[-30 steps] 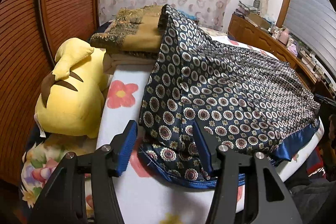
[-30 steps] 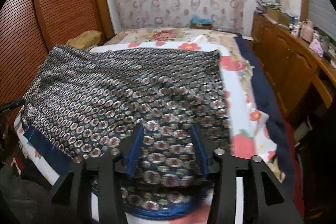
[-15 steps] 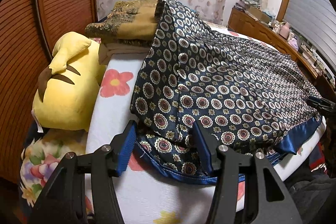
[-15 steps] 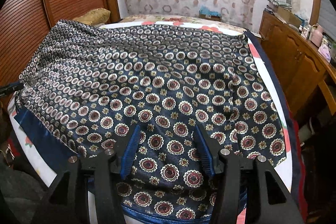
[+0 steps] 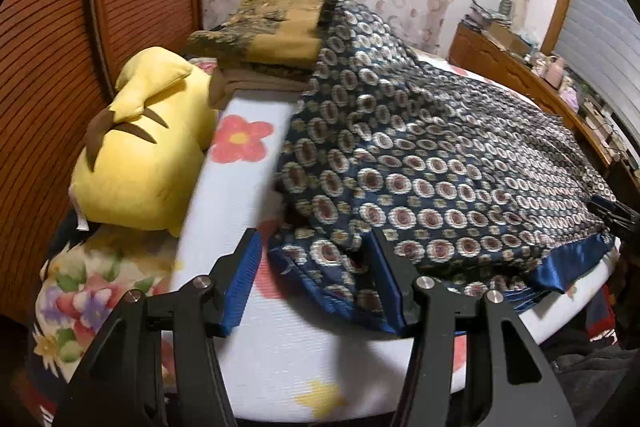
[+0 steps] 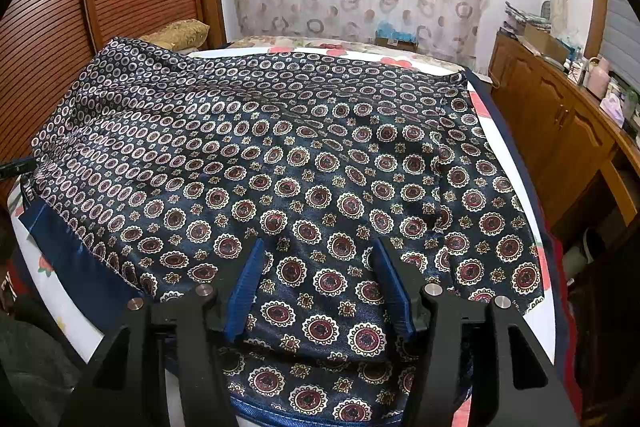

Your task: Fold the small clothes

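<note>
Right gripper opening over patterned garment; left gripper half-open astride its corner.

The garment in front of me is glossy satin cloth. The plush toy is soft matt fabric. The cabinet is polished wood.

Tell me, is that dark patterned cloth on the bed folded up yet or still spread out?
Mostly spread out. The patterned cloth covers much of the bed, with only its near edge doubled over.
</note>
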### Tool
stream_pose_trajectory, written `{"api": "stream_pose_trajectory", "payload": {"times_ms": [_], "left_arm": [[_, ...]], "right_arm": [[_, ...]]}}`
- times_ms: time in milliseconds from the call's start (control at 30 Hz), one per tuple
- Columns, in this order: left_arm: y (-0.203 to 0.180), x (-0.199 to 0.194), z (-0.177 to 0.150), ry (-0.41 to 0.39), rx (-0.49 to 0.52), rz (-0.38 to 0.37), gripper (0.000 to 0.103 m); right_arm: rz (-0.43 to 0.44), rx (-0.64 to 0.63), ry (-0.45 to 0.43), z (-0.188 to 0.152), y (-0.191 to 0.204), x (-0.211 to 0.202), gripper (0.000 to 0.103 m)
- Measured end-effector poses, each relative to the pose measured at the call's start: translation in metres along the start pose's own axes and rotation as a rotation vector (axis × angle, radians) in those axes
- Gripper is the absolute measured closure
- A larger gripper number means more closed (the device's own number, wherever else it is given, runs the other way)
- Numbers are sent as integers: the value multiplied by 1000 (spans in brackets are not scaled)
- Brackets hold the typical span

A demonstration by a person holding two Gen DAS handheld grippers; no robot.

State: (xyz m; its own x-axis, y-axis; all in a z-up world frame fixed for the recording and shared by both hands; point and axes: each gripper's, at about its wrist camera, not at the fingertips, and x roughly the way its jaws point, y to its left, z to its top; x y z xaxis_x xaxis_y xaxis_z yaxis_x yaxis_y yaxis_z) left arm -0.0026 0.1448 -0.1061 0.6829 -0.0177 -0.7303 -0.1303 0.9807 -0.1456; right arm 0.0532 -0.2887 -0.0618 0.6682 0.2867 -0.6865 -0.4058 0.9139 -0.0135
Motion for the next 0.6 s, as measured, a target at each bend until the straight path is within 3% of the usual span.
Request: {"api": "stream_pose_trajectory", "payload": {"times_ms": [367, 533, 600], "left_arm": [[-6, 11, 10, -9, -2, -19, 48], [-7, 13, 11, -6, 4, -47, 90], [-7, 14, 13, -6, -8, -67, 96]], "right_arm": [[6, -1, -4, -1, -5, -3, 42], [9, 0, -9, -1, -6, -3, 42], [10, 0, -11, -2, -8, -3, 42]]}}
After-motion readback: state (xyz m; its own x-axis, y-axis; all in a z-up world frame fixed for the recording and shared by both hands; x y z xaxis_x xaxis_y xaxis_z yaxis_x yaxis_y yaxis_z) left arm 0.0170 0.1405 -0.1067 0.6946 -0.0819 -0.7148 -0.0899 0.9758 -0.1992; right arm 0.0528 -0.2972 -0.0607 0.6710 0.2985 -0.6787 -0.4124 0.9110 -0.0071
